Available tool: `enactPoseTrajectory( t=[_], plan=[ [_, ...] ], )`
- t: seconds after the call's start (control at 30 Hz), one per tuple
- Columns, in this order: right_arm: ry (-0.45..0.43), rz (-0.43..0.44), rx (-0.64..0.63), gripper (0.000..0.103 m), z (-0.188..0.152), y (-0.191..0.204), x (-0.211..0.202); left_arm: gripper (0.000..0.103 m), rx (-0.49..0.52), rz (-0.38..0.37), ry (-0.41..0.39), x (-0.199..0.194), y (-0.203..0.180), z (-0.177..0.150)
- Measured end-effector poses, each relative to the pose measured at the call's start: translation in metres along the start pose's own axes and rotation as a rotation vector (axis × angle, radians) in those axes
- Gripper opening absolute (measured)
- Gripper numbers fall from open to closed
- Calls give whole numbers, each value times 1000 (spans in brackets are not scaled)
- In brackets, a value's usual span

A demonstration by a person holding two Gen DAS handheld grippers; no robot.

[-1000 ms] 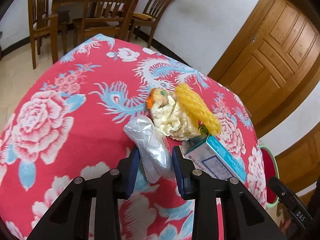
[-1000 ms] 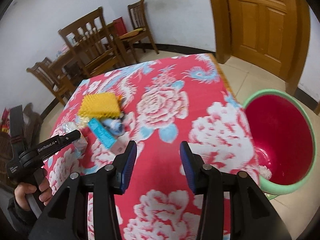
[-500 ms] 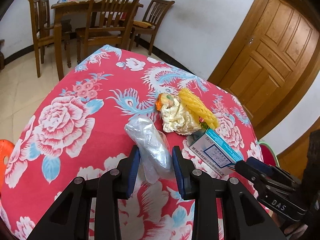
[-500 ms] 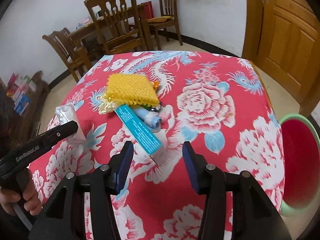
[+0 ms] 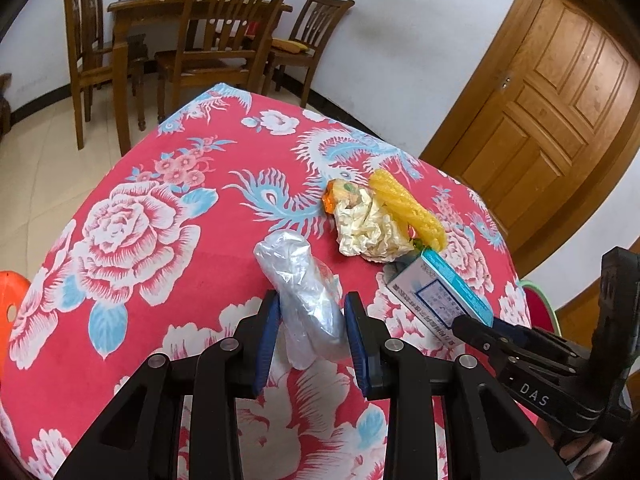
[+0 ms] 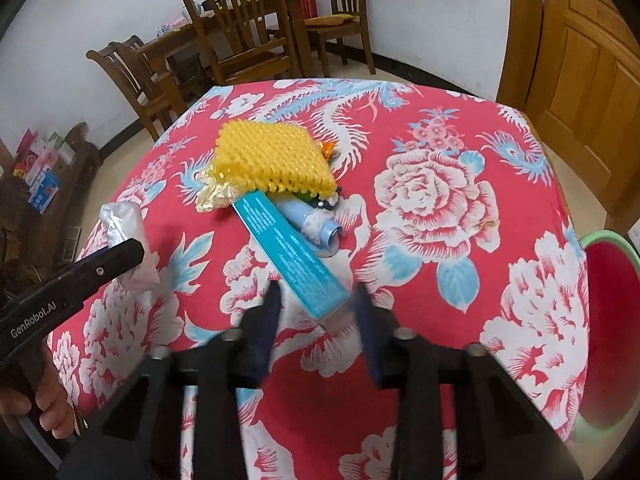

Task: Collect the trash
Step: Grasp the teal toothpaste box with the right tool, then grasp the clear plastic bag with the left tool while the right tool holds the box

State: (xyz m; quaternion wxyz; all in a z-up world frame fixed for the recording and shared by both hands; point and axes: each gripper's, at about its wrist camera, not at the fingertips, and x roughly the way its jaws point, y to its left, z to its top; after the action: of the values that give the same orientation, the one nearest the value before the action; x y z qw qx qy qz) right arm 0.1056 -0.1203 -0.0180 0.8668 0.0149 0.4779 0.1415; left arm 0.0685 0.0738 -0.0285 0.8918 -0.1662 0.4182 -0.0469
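Note:
A crumpled clear plastic bag (image 5: pixel 304 292) lies on the red flowered tablecloth, between the pads of my left gripper (image 5: pixel 310 320), which closes on it. In the right wrist view the same bag (image 6: pixel 128 236) shows at the left. A teal and white box (image 6: pixel 288 252) lies slantwise, its near end between the open fingers of my right gripper (image 6: pixel 316 308). Behind it lie a yellow foam net (image 6: pixel 272 160), a crumpled cream wrapper (image 5: pixel 368 228), an orange wrapper (image 5: pixel 334 196) and a blue tube (image 6: pixel 312 220).
A red bin with a green rim (image 6: pixel 612 320) stands on the floor off the table's right edge. Wooden chairs (image 5: pixel 228 36) and a table stand behind. A wooden door (image 5: pixel 560 100) is at the right. An orange stool (image 5: pixel 8 296) is at the left.
My right gripper has swung left from the bin and moved up to the teal box, now around its near end. My left gripper holds the plastic bag as before.

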Motion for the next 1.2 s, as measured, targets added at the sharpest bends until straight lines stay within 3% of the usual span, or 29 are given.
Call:
enactPoseTrajectory(
  t=[0.4,0.53,0.87,0.97,1.03,1.2],
  plan=[
    [-51,47,37,28,-13,-10,-24,30,18,-12,-10,-5,-9,-2],
    [-67,63,63,28,-19,-17,-37,23,22,-23,-12,-5,-13,-2],
    [-142,72,136,28,-34,-42,-77,23,-6,-17,-11,-10,-7,-3],
    [-166,65,162,28,-36,-50,-86,29,-26,-19,1,-10,0,-3],
    [-183,60,182,28,-37,-56,-93,40,-35,-14,1,-10,5,-4],
    [-202,52,214,28,-40,-67,-100,44,-50,20,6,-9,18,-8]
  ],
)
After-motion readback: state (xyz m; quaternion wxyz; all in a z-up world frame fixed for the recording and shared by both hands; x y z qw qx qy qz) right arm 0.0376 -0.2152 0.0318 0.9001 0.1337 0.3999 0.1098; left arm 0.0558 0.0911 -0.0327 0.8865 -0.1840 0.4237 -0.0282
